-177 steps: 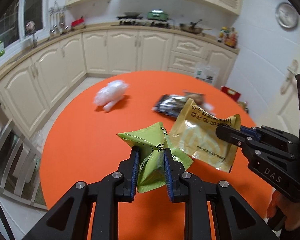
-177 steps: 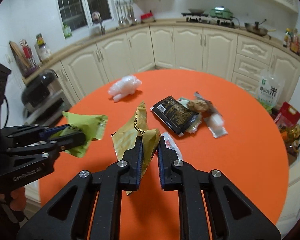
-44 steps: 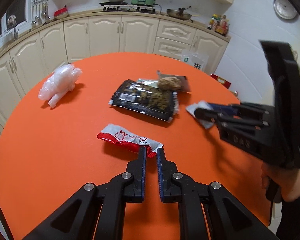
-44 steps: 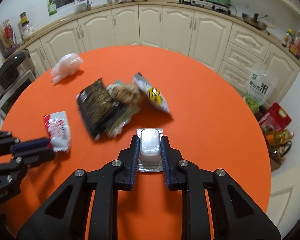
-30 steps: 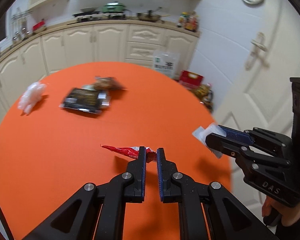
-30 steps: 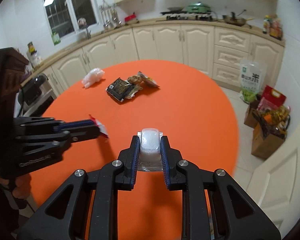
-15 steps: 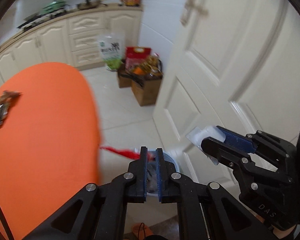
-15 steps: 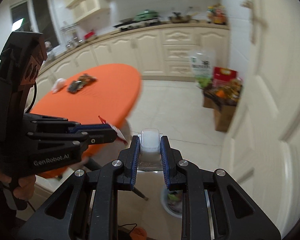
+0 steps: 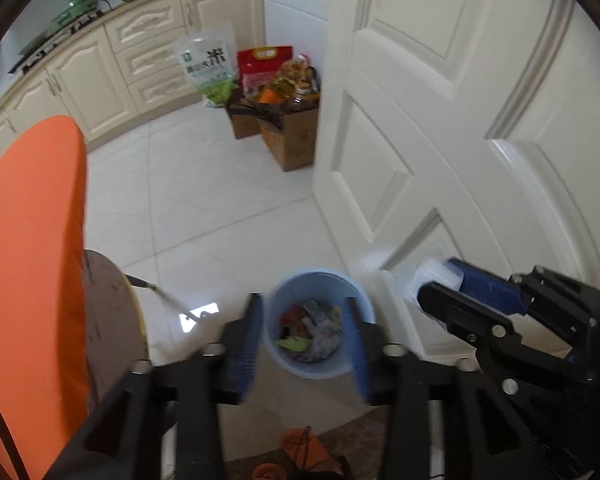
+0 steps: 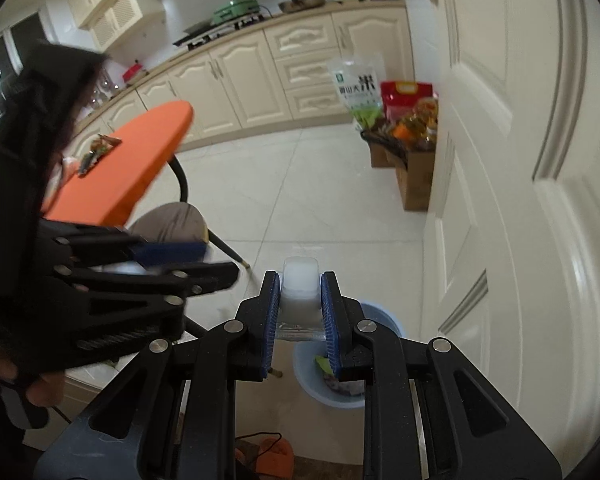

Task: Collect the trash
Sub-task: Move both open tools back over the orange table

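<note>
So I'm over the blue bin [image 9: 320, 322] now, which sits on the floor right by the white door [image 9: 440, 128], already holding a pile of wrappers. My left hand-held gripper [image 9: 302, 334] has just been opening and there's nothing between its jaws; looking down through the gap I see straight into the bin. I can't pick out the red wrapper for sure among the stuff in there.

The right hand-held gripper [image 10: 300, 312] is clamped on the little white plastic pack [image 10: 299, 286], jaws snug on both sides. In its own view the bin [image 10: 342, 376] sits lower and a bit to the right of the pack, so I don't think it's centred yet.

My take: slide the right one further over the bin mouth before letting go, since a light pack like that could clip the rim and land on the tile. Open wide and cleanly so it doesn't stick to a pad. More trash is left on the orange table [image 10: 140, 160] after this.
</note>
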A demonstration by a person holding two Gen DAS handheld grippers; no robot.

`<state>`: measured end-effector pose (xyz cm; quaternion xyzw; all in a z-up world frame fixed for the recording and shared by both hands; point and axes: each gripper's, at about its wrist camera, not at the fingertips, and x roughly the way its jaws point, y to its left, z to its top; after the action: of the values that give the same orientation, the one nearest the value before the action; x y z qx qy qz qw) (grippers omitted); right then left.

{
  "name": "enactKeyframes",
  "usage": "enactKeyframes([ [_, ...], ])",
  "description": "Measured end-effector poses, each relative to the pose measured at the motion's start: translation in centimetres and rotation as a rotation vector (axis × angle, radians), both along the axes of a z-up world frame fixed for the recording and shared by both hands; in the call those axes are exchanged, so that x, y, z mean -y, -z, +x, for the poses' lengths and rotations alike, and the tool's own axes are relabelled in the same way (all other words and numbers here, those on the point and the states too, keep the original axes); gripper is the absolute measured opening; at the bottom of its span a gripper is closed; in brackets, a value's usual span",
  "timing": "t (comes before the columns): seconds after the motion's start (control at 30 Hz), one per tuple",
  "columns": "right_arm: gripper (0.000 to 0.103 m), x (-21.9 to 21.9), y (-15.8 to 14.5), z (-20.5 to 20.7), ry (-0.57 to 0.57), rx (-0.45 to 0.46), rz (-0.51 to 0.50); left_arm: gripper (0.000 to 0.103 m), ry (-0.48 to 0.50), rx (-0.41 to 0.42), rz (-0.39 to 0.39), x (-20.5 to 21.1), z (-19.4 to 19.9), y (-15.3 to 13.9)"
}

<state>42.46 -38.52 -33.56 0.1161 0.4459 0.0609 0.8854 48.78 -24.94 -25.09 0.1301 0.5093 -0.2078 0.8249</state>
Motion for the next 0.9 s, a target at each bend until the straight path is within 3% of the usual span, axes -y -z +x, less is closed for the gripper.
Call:
enactKeyframes([
  [0.17,0.022,0.7,2.4,1.0,0.028,-0.041,0.005,0.047,-0.014,0.021,0.013,0.4,-1.3,-0.1],
  [0.3,0.043,0.8,3.2,1.5,0.052,-0.067,0.009,0.049,-0.018,0.025,-0.002,-0.5,-1.9,-0.5],
  [0.4,0.047,0.2,2.1,1.3,0.040,-0.051,0.027,0.052,-0.032,0.040,-0.029,-2.3,-2.2,-1.8],
  [0.43,0.052,0.0,1.7,1.3,0.035,-0.043,0.028,0.053,-0.036,0.054,-0.037,-3.0,-2.7,-2.6],
  [0.57,0.072,-2.7,-2.5,1.1,0.002,0.032,0.022,0.068,-0.071,0.134,-0.097,-6.6,-4.4,-5.8],
  [0.63,0.087,-4.7,-5.3,1.4,-0.021,0.077,0.016,0.078,-0.097,0.171,-0.126,-8.8,-5.3,-7.4],
  [0.8,0.102,-11.2,-11.2,3.5,-0.097,0.161,-0.038,0.085,-0.197,0.293,-0.144,-15.8,-7.3,-11.4],
  [0.9,0.103,-15.3,-13.7,5.3,-0.157,0.196,-0.061,0.089,-0.276,0.341,-0.152,-20.3,-7.8,-13.0],
])
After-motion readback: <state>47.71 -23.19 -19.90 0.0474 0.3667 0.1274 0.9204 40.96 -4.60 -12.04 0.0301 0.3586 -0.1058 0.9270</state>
